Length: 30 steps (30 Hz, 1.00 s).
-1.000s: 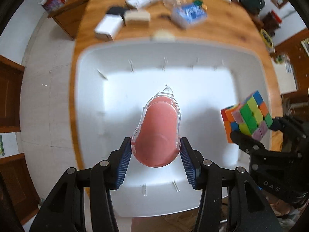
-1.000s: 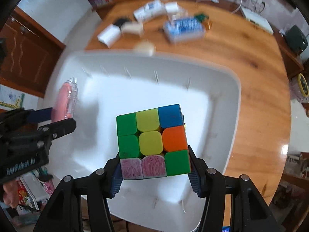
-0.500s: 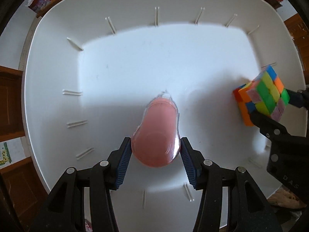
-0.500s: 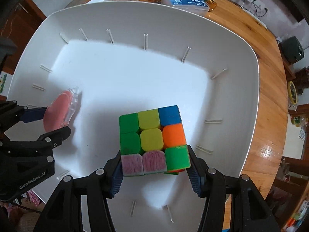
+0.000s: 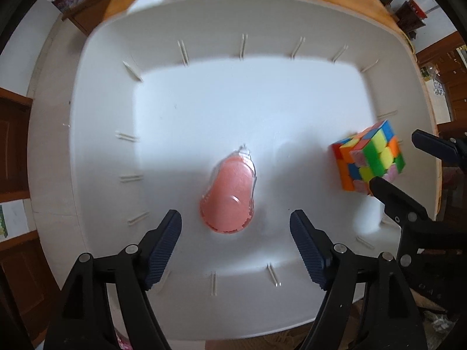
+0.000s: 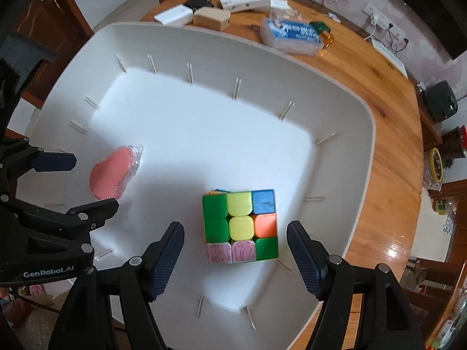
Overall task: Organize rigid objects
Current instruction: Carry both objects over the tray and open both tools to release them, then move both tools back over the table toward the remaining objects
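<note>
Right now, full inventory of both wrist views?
bin: 1, white, on the table, holds both items below
puzzle cube: 1, multicoloured, on the bin floor, right part
tape dispenser: 1, pink in clear shell, on the bin floor, left of the cube
table: 1, wooden, under the bin
small boxes: several, white, tan, black, on the table beyond the bin
blue-label case: 1, clear, same area
left gripper: 1, black, jaws opening, clear of dispenser
right gripper: 1, black, jaws opening, clear of cube

left gripper [image 5: 235, 236]: pointing down, jaws opening | right gripper [image 6: 235, 250]: pointing down, jaws opening
</note>
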### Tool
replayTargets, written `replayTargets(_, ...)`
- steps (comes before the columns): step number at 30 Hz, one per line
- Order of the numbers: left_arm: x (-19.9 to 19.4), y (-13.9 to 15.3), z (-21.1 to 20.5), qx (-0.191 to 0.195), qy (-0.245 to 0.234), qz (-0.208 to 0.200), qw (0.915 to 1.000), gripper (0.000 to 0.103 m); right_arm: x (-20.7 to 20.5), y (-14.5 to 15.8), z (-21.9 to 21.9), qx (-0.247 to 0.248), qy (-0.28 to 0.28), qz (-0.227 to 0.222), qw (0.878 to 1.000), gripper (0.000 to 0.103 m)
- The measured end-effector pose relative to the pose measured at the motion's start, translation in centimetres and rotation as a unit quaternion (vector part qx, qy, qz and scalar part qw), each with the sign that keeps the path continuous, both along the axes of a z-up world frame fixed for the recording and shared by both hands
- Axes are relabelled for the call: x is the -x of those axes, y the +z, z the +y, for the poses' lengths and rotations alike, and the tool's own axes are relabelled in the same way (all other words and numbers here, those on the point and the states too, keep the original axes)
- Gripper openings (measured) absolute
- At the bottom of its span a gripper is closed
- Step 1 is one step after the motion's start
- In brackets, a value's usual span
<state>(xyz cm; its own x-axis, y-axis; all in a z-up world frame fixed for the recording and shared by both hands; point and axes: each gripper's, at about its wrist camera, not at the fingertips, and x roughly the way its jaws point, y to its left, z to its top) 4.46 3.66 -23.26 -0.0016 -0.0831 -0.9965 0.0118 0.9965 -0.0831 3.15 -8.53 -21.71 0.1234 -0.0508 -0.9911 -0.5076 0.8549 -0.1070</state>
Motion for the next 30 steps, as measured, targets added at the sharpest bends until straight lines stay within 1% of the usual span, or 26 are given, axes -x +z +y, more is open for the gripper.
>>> replayTargets(2,-0.1,1.1,0.2,0.002,0.002,-0.011,0.9999,0.08,-0.3,0.5,-0.1,-0.006,-0.002,-0.007,1.0,0.074)
replayTargets(5,-0.1,2.9,0.6,0.0,0.007,-0.033,0.9994,0.08,-2.8,2.3,-0.4,-0.023,-0.004,-0.019,1.0,0.074)
replayTargets(6,0.6,3.5,0.8,0.0,0.009,-0.038,0.9992,0.08,-3.1,2.8,-0.6,-0.028,-0.008,-0.022,0.999,0.074)
replayTargets(8,0.4,4.5,1.9,-0.001,0.013,-0.052,0.9986,0.08,-4.0,3.6,-1.0,-0.05,-0.021,-0.021,0.998,0.074)
replayTargets(11,0.4,6.9,2.9,0.0,0.021,-0.073,0.9971,0.08,-4.6,5.0,-1.5,-0.083,-0.04,-0.022,0.996,0.074)
replayTargets(13,0.0,7.6,3.4,0.001,0.023,-0.082,0.9964,0.079,-5.0,5.8,-1.7,-0.094,-0.049,-0.025,0.994,0.074)
replayTargets(14,-1.0,7.7,3.8,0.002,0.022,-0.087,0.9959,0.079,-5.2,6.2,-1.8,-0.1,-0.051,-0.026,0.993,0.074)
replayTargets(15,-1.2,8.1,4.3,0.003,0.021,-0.095,0.9952,0.079,-5.4,6.4,-1.9,-0.103,-0.052,-0.026,0.993,0.074)
replayTargets(16,-1.4,8.8,4.3,0.004,0.021,-0.104,0.9943,0.079,-5.6,6.7,-2.0,-0.112,-0.055,-0.029,0.992,0.074)
replayTargets(18,-2.0,9.0,4.6,0.003,0.02,-0.115,0.9931,0.079,-5.6,7.3,-2.1,-0.136,-0.061,-0.032,0.988,0.074)
replayTargets(20,-2.4,9.8,4.7,0.003,0.02,-0.124,0.9921,0.079,-5.8,7.8,-2.1,-0.156,-0.063,-0.03,0.985,0.074)
replayTargets(23,-3.2,10.9,4.9,0.001,0.014,-0.138,0.9903,0.079,-6.0,8.9,-1.6,-0.154,-0.054,-0.045,0.986,0.074)
replayTargets(27,-4.7,12.6,5.5,-0.001,0.01,-0.149,0.9887,0.079,-7.2,11.4,-0.8,-0.155,-0.043,-0.067,0.985,0.074)
replayTargets(30,-6.2,14.1,6.6,0.011,0.019,-0.158,0.9873,0.079,-8.6,13.3,-0.2,-0.163,-0.038,-0.077,0.983,0.074)
